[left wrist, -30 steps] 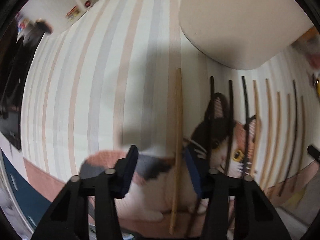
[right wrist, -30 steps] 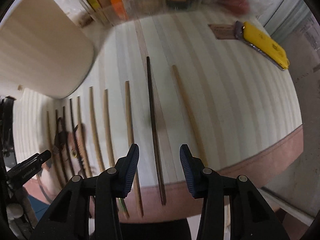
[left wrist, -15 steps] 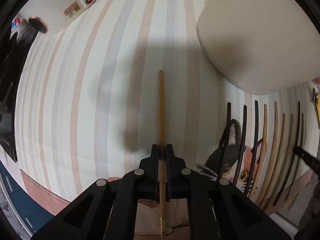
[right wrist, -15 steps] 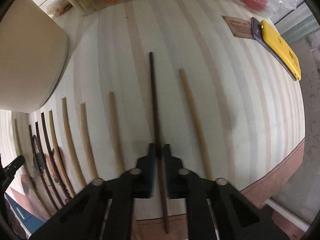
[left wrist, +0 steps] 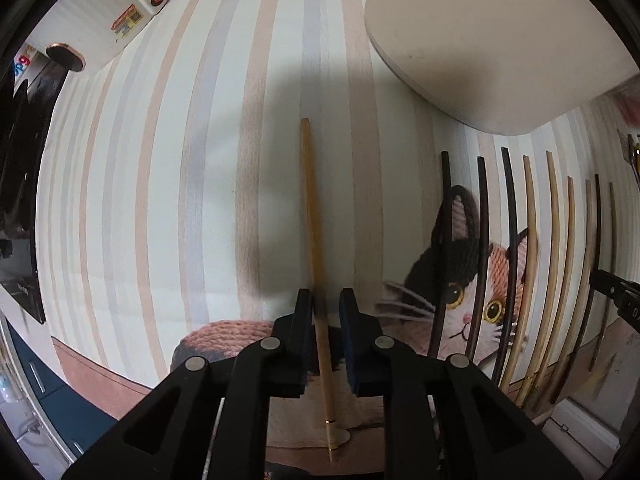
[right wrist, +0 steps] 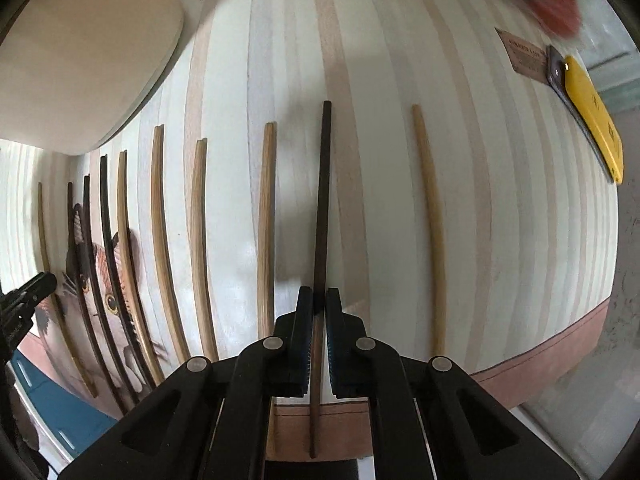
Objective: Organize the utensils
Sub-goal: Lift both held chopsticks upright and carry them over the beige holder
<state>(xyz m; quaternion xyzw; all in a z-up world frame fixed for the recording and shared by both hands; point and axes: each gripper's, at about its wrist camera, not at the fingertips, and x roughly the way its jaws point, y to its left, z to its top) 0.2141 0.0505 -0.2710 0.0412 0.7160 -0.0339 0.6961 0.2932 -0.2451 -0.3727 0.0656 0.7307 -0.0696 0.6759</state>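
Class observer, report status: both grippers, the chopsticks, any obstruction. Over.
Left gripper open astride light chopstick. Right gripper shut on dark chopstick. No obstruction.

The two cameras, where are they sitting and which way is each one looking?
Left wrist camera: sits on the left tongs, looking forward and down along their black fingers at a light chopstick lying between them on the striped mat.
Right wrist camera: sits on the right tongs, looking along their fingers at a dark chopstick pinched between them.
Both views show the cat picture, the row of chopsticks and the beige tray.
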